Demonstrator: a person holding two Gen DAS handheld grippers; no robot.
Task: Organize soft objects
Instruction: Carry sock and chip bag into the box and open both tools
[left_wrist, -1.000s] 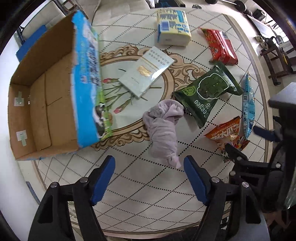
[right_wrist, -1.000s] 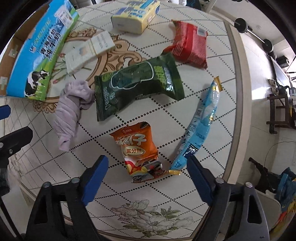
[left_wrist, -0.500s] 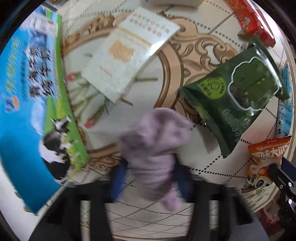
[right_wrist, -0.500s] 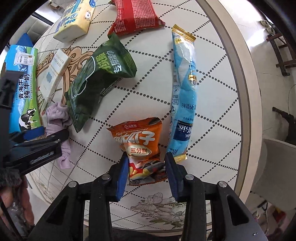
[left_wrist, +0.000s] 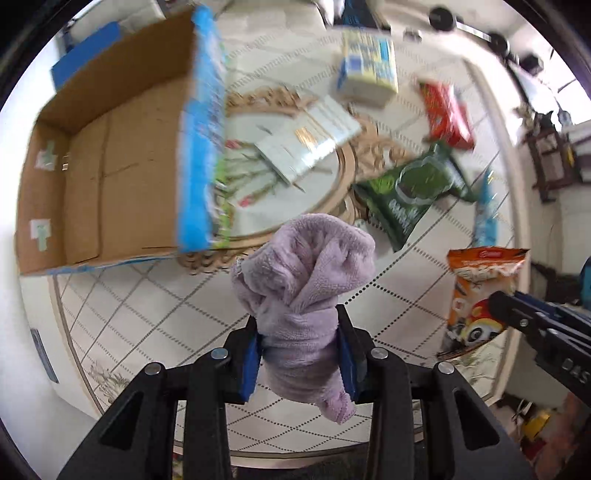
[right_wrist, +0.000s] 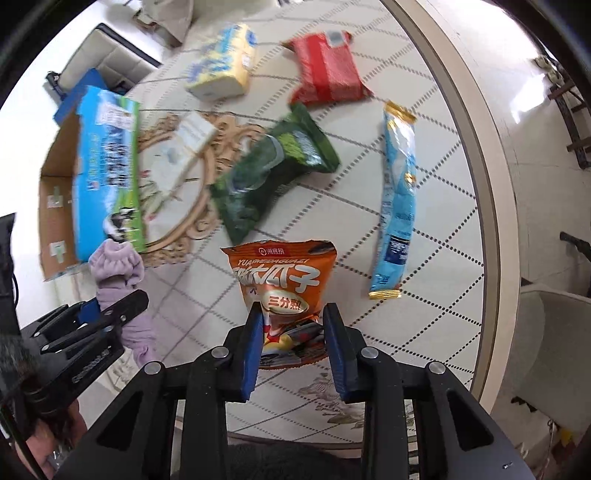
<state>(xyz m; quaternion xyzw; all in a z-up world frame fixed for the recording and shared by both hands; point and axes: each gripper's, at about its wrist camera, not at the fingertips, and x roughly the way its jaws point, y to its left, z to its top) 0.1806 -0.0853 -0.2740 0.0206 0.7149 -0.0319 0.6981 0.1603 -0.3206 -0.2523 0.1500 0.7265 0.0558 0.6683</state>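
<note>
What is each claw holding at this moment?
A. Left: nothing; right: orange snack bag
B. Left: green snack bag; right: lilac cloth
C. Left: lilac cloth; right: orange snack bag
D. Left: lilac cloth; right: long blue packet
C. The left claw is shut on the lilac cloth, raised above the table, and the right claw pinches the lower part of the orange snack bag.

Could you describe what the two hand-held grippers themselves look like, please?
Both match: the left hand-held gripper and the right hand-held gripper have matte black angular linkage arms with triangular cut-outs, silver round pivot screws, and flat blue pads lining the fingers. White embossed lettering, too blurred to read, runs along each body's side.
</note>
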